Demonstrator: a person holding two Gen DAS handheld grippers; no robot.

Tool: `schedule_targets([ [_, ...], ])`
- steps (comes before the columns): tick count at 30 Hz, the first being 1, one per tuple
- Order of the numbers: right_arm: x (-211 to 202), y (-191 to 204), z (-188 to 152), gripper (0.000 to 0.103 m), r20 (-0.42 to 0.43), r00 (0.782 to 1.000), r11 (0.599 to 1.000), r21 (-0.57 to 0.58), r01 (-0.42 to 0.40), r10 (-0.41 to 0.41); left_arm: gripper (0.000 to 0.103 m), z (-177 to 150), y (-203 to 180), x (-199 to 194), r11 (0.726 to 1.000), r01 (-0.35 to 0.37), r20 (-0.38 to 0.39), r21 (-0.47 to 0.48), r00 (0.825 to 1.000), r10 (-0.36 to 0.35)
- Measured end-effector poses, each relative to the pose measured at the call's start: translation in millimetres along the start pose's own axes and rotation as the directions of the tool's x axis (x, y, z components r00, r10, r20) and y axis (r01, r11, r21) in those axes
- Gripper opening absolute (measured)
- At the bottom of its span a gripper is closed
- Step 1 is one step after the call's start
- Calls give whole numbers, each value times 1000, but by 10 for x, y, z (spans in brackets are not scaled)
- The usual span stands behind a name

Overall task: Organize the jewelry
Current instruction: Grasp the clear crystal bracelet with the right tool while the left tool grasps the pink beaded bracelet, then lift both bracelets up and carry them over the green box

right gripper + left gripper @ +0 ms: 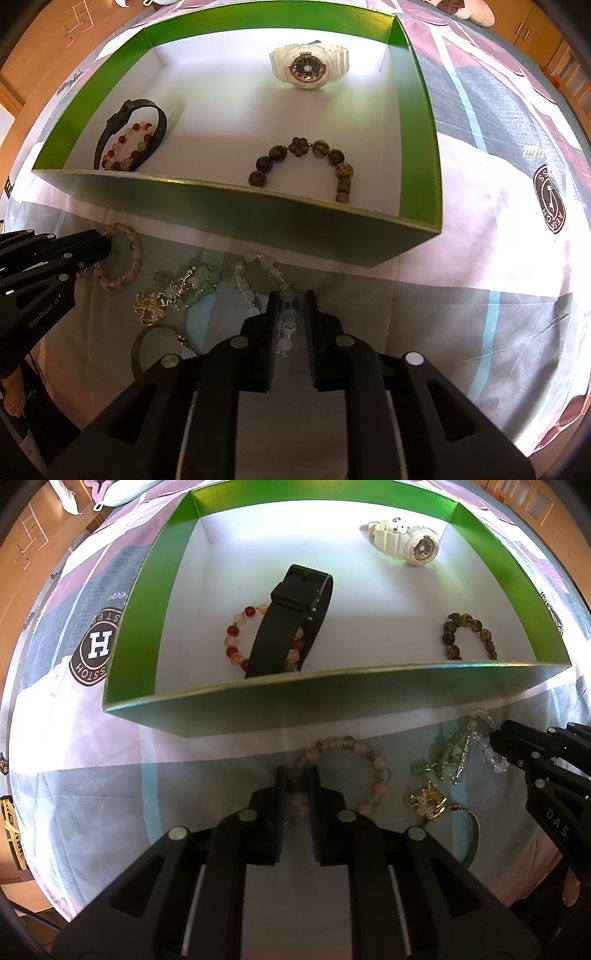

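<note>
Hand-held gripper (297,775) straddling pink bead bracelet (369,755)

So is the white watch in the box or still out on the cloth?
In. The white watch lies on the floor of the green box, near its far wall.

Both tools were matte black plastic with chunky angled arms and flat rectangular fingers. The left tool (298,786) had round pale-green and silvery studs on its joints, plus "GenRobot.AI" in white lettering. The right tool (291,314) looked the same, with "DAS" visible on its side.
</note>
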State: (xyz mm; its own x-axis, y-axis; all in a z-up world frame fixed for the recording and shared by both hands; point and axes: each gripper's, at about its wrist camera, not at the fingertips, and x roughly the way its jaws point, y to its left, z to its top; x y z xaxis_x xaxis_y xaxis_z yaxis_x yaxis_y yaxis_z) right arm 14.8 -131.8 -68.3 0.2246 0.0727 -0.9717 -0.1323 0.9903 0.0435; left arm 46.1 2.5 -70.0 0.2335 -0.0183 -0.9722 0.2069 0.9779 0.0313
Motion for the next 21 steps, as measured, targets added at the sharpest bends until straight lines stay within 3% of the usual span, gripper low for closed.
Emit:
schedule_targets([
  [15,-165,-37,-44,8,21,999,999,10,-33,33,7,-24,51,-168,999,36,24,-7,999,-36],
  [21,-569,-59,-76,7,102,991,996,0,-89,88,7,-27,186,-551,996,91,105,-15,991,-89],
])
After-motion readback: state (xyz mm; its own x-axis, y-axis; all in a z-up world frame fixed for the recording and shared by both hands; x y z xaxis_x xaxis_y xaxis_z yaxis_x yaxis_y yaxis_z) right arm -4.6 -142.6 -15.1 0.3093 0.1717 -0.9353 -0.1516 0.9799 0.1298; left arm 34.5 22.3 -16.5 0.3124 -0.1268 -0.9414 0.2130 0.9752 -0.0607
